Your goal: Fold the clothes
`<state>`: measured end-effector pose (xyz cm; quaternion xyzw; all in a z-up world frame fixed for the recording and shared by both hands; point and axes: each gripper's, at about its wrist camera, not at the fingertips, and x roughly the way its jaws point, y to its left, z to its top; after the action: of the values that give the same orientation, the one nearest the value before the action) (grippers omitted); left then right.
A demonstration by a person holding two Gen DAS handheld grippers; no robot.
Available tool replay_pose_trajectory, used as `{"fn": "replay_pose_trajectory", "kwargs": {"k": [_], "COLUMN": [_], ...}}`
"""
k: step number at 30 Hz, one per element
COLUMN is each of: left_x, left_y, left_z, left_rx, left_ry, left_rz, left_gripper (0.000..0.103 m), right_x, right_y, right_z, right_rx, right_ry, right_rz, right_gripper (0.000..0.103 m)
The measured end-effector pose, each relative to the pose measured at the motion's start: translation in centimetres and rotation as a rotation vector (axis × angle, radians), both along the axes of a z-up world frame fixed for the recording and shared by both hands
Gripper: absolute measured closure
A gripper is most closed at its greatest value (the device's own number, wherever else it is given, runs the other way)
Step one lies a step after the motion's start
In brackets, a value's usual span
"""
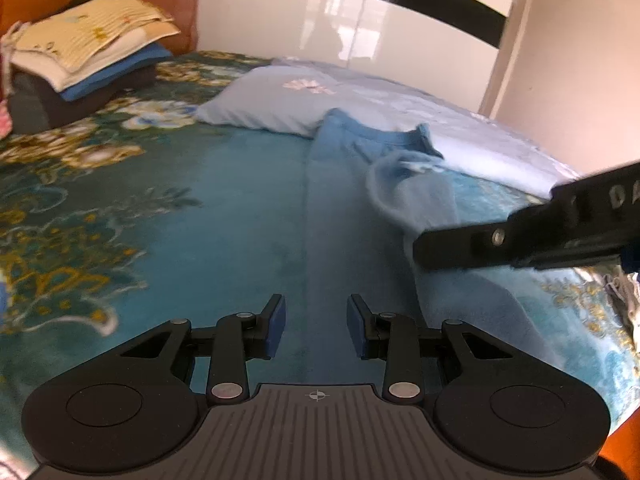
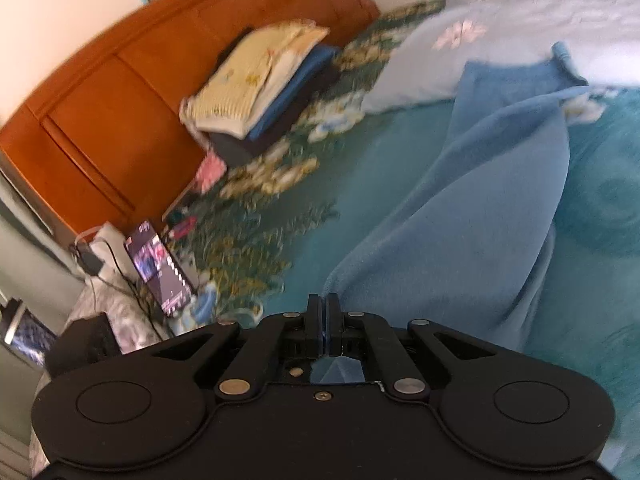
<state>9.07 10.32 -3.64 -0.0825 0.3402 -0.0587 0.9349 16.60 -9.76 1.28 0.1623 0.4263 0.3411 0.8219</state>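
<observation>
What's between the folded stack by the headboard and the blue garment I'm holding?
In the right wrist view, only bedspread lies between the folded stack and the blue garment: floral pattern near the stack, plain teal near the garment.

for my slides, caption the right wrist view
Right gripper shut on blue garment, lifting its edge above the bed.
</observation>
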Motion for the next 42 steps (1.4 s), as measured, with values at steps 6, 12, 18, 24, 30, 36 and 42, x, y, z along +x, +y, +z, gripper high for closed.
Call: {"fn": "replay_pose_trajectory", "kwargs": {"k": [6,12,18,24,30,36,42], "left_x": [-0.8,-1.2,-1.0,-0.2,0.9,2.2,2.9], "left_y": [3.0,4.4,3.5,1.9,-0.3,-2.0,-2.6], "left_z": [-0.3,-0.1,0.8,2.1,1.7,0.5,-0.6], "left_rx": [0.002,-0.001,-0.005,-0.021,0.009,0.047,0.060], "left_ry": [0.013,0.015,-0.006,-0.043,-0.024,0.031,0.083], "left_rz": [0.077,0.113,0.092,0.047,-0.020,-0.066,-0.079], "left_gripper": [0.073,0.073,0.072,0.066,0.065,0.065,0.065], "right_x": [0.1,0.3,-0.4,-1.5,-3.3,-5.2,-6.5], "right_y": [1.3,4.3,4.5,0.8,-7.8,-16.1,-16.6], "right_z": [-1.9,-4.4,-4.1,-0.2,-0.2,-4.1,-6.8], "right_rx": [-0.004,-0.130,-0.178,-0.173,-0.290,-0.191,-0.107], "right_ry": [0.048,0.074,0.050,-0.060,-0.094,0.121,0.228], "right_rz": [0.003,0.008,0.056,0.031,-0.151,-0.339,-0.351], "right_gripper": [0.100,0.099,0.089,0.084,0.076,0.074,0.063]}}
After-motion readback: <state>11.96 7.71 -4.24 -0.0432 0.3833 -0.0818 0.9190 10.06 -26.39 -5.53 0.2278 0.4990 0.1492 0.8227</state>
